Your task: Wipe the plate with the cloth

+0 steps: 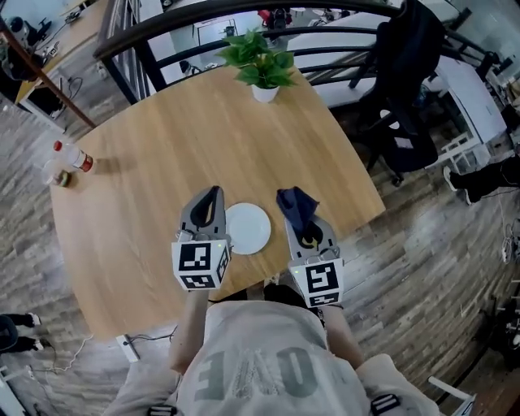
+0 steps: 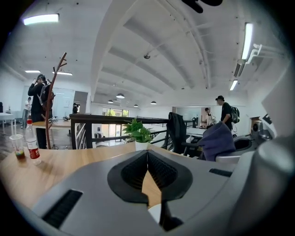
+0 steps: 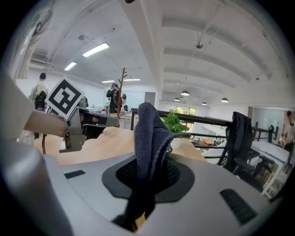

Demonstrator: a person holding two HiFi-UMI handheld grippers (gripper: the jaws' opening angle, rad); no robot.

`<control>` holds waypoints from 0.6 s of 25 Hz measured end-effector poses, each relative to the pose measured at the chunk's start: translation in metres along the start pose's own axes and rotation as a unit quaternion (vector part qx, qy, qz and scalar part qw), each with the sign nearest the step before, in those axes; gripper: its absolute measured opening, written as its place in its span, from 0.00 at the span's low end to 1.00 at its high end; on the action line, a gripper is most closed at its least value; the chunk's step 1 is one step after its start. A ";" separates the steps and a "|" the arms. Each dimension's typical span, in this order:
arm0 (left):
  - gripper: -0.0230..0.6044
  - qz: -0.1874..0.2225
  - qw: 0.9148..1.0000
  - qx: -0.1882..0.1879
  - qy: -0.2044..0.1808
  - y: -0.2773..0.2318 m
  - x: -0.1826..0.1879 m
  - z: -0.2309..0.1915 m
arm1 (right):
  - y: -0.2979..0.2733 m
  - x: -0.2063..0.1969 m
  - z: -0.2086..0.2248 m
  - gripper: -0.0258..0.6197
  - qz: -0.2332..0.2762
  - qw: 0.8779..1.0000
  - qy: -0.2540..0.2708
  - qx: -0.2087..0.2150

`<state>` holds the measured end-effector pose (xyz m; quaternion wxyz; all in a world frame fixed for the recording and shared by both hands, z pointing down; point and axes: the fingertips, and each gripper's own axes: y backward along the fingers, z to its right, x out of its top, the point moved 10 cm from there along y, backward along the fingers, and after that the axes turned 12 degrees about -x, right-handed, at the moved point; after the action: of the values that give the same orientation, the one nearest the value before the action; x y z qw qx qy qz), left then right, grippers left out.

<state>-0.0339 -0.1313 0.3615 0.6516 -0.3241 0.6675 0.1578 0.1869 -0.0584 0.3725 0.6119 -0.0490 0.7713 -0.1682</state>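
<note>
A white plate [image 1: 246, 228] lies on the round wooden table [image 1: 162, 162] near its front edge. My left gripper [image 1: 214, 197] hovers just left of the plate, jaws shut with nothing between them; in the left gripper view [image 2: 147, 171] a sliver of the plate [image 2: 155, 213] shows below the closed jaws. My right gripper [image 1: 301, 216] is just right of the plate, shut on a dark blue cloth [image 1: 294, 203]. In the right gripper view [image 3: 146, 177] the cloth [image 3: 148, 133] stands up out of the jaws and hangs over them. Both grippers point roughly level, a little downward.
A small potted plant [image 1: 262, 65] stands at the table's far edge. A red-capped bottle [image 1: 73, 156] and a cup [image 1: 60, 178] sit at the far left. A dark office chair [image 1: 404, 97] is beyond the right edge, a black railing [image 1: 203, 16] behind.
</note>
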 end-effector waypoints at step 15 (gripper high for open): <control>0.27 -0.204 0.924 0.027 0.322 0.016 -0.153 -0.025 | -0.020 -0.017 -0.010 0.13 -0.038 0.994 0.047 0.091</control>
<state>-0.0721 -0.1010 0.5092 0.4281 -0.4692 0.7645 -0.1096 0.1783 -0.0707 0.3966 0.5699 -0.0146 0.7784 -0.2628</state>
